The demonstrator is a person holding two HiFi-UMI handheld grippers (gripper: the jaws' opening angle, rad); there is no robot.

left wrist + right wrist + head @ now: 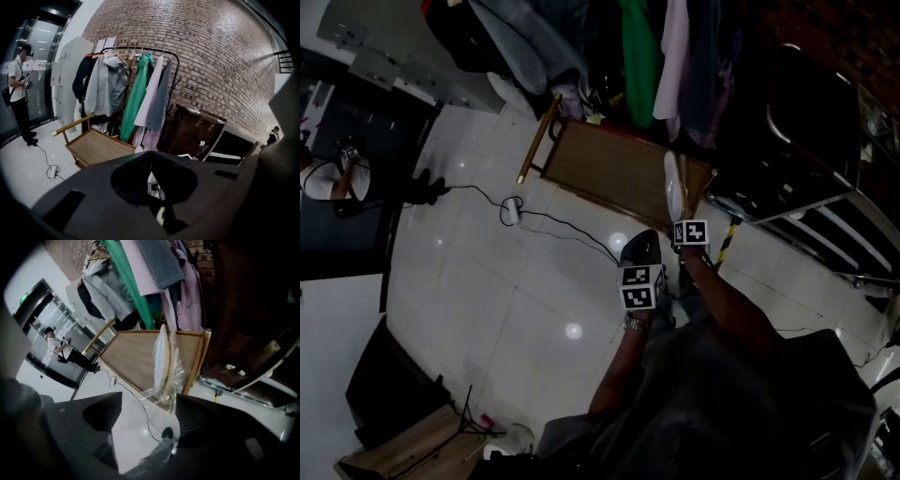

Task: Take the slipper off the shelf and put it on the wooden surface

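A pale slipper [675, 187] in clear plastic wrap stands on its edge on the right part of the wooden surface [600, 169]. My right gripper [683, 216] is just short of the slipper's near end. In the right gripper view the jaws of that gripper [147, 416] stand wide apart, with only floor between them. The wrapped slipper [161, 362] rises just beyond their tips on the wooden surface [131, 357]. My left gripper [639, 247] hangs over the tiles nearer to me. In the left gripper view its jaws [151, 157] meet, with nothing held.
A clothes rack [136, 84] with jackets stands behind the wooden surface [101, 147]. A black cable with a plug block [511, 211] lies on the white tiles. A dark shelf unit with metal rails [806, 178] is at the right. A person [18, 93] stands far left.
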